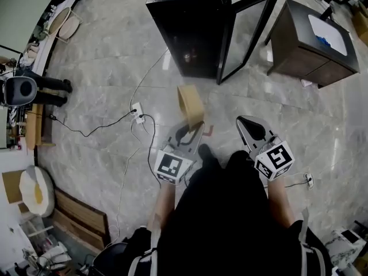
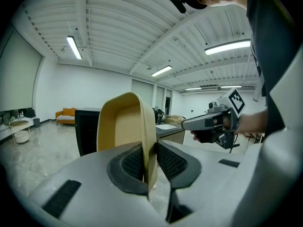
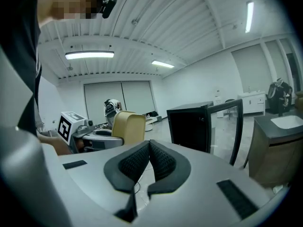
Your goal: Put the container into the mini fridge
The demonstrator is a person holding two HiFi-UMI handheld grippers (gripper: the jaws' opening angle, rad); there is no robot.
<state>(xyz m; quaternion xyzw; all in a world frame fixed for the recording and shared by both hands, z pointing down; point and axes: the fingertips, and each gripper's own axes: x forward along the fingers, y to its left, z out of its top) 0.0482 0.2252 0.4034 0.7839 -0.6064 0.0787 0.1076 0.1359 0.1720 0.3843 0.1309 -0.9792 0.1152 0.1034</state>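
The left gripper [image 1: 191, 132] clamps its jaws on the wall of the tan rounded paper container [image 1: 191, 103], held in the air short of the open-doored black mini fridge [image 1: 187, 27]. The right gripper [image 1: 247, 125] has its jaws together, empty. Placing the container inside remains.

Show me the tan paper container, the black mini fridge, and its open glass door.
tan paper container [image 2: 124, 124]: left gripper view, inner wall.
black mini fridge [image 1: 187, 33]: head view, dark body.
open glass door [image 1: 244, 36]: head view, glass pane.

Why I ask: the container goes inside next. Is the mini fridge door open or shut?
Open: the door stands swung out from the mini fridge.
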